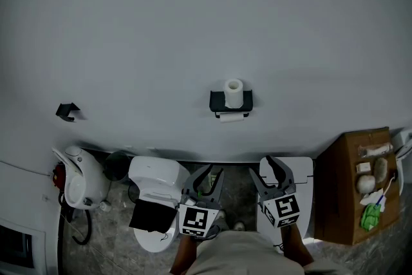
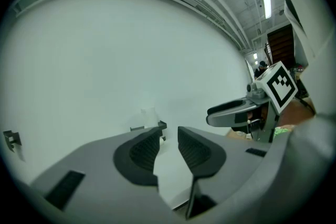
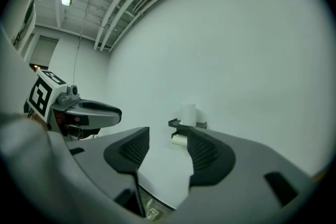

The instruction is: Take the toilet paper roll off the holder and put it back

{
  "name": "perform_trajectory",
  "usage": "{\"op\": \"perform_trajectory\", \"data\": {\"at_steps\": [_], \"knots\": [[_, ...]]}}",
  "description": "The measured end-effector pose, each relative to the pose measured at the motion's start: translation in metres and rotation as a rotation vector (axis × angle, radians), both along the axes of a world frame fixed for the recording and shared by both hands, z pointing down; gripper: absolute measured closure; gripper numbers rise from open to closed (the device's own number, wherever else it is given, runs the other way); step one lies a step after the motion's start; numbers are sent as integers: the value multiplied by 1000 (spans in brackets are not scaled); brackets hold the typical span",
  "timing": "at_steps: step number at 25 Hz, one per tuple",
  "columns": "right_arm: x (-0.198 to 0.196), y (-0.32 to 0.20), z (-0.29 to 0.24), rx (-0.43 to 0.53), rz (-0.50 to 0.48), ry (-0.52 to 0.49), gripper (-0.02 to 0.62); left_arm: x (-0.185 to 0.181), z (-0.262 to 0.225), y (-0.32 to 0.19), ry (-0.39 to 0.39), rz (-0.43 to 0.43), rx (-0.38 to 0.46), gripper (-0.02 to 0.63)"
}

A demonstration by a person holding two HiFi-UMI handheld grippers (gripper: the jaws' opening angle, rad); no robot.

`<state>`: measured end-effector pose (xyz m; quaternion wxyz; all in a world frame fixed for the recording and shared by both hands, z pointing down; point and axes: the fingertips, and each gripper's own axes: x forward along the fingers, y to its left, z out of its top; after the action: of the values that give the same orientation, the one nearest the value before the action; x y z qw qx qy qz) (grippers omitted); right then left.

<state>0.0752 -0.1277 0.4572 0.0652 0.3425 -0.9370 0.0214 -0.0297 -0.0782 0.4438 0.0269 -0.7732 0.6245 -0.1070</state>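
One toilet paper roll (image 1: 233, 93) stands upright on top of the single black holder (image 1: 230, 103), which is fixed to the white wall (image 1: 193, 22). A second roll (image 1: 232, 116) hangs on its side just under the holder. The right gripper view shows the same two rolls, the upright one (image 3: 188, 113) above the holder (image 3: 186, 124) and the hanging one (image 3: 179, 139) below it.

Two grippers are held well below the holder, apart from it. The left gripper (image 1: 207, 173) is below and slightly left of the holder. Its jaws are spread with only the wall showing between them (image 2: 168, 147). The right gripper (image 1: 269, 176) is below and right of the holder, its jaws likewise parted and holding nothing (image 3: 168, 147).

One white toilet (image 1: 154, 199) sits on the floor below and left of the holder. One small black hook (image 1: 67, 111) is on the wall far to the holder's left. One brown cabinet (image 1: 351, 190) stands below and to the holder's right.
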Motion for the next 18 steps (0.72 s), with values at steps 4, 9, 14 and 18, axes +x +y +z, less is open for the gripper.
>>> {"op": "perform_trajectory", "data": {"at_steps": [4,9,14,18], "knots": [[-3,-10,-2,6,1,-4,370,-2,1,-9,1,4,0,497],[-9,-22,-2,9,8,-3,370,-7,1,-23,0,15,6,497],[-15,-39,-3,14,27,0,370,-17,-2,-42,3,24,17,497],[-23,-56,-3,15,48,7,370,-27,0,-62,12,42,20,497]]}}
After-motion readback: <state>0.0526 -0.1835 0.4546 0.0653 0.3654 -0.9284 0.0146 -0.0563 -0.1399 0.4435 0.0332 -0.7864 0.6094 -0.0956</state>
